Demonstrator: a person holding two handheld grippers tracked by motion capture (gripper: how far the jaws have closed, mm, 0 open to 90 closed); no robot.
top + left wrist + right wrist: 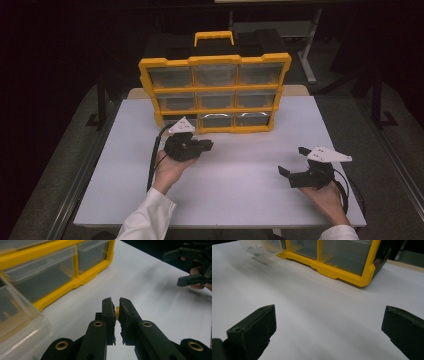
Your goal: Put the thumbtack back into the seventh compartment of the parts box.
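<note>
Left gripper view, small yellow piece (117,311) (perhaps plastic), mostly hidden

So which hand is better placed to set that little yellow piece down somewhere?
Left, probably. The left gripper is shut on the small yellow piece, close to the yellow drawer cabinet. The right gripper waits open, apart on the white table.

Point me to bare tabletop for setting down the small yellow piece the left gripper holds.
Free: the white table between left gripper and right gripper, and right of the yellow organizer. Crowded: by the pulled-out clear drawer.
</note>
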